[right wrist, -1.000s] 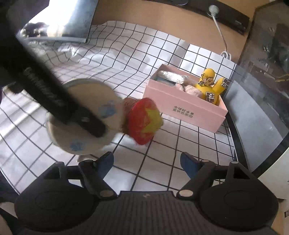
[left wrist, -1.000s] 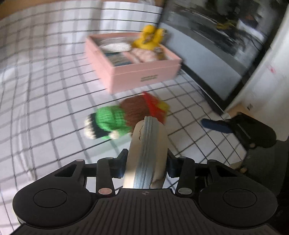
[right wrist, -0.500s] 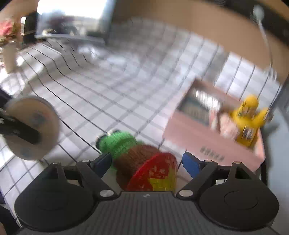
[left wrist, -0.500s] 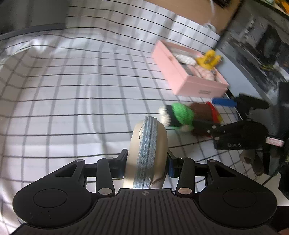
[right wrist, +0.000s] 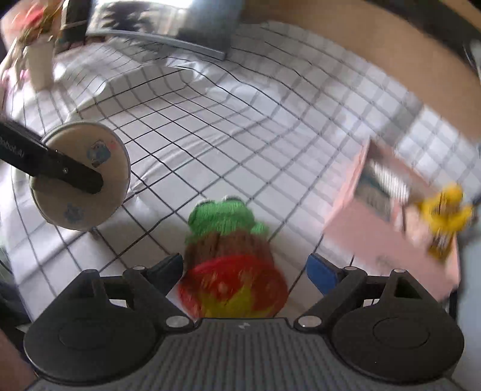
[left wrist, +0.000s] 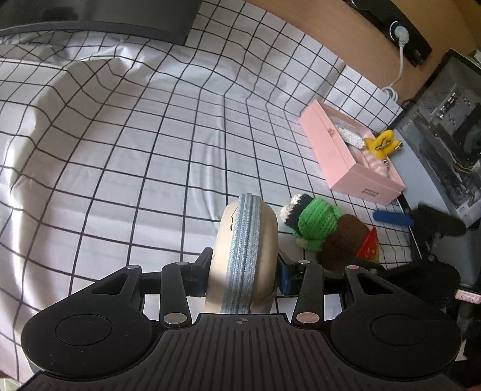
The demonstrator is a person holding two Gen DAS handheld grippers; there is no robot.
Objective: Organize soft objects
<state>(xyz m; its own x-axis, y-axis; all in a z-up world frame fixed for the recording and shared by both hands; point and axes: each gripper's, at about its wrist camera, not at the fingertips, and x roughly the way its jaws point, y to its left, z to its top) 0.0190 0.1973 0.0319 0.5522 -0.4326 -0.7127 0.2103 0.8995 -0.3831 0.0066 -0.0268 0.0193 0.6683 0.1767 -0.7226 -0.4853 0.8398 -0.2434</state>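
My left gripper [left wrist: 244,272] is shut on a round beige zip pouch [left wrist: 245,249], held on edge above the checked cloth; the pouch [right wrist: 81,177] also shows at the left of the right wrist view. A knitted doll [left wrist: 324,231] with a green frog head, brown body and red-yellow base lies on the cloth to the right of the pouch. In the right wrist view the doll [right wrist: 228,252] lies between the fingers of my right gripper [right wrist: 245,270], whose jaws are opening and do not press on it. A pink box [left wrist: 345,156] holds a yellow plush [left wrist: 383,144] and other soft items.
A white cloth with a black grid [left wrist: 135,150] covers the surface, with folds at the left. A dark slab [left wrist: 99,18] lies at the far edge. A white cable and socket [left wrist: 398,33] sit on the wooden wall. A dark cabinet [left wrist: 445,135] stands right of the box.
My left gripper has carried the pouch leftwards, away from the box and the doll. My right gripper has swung over the doll, which now lies between its widened fingers.
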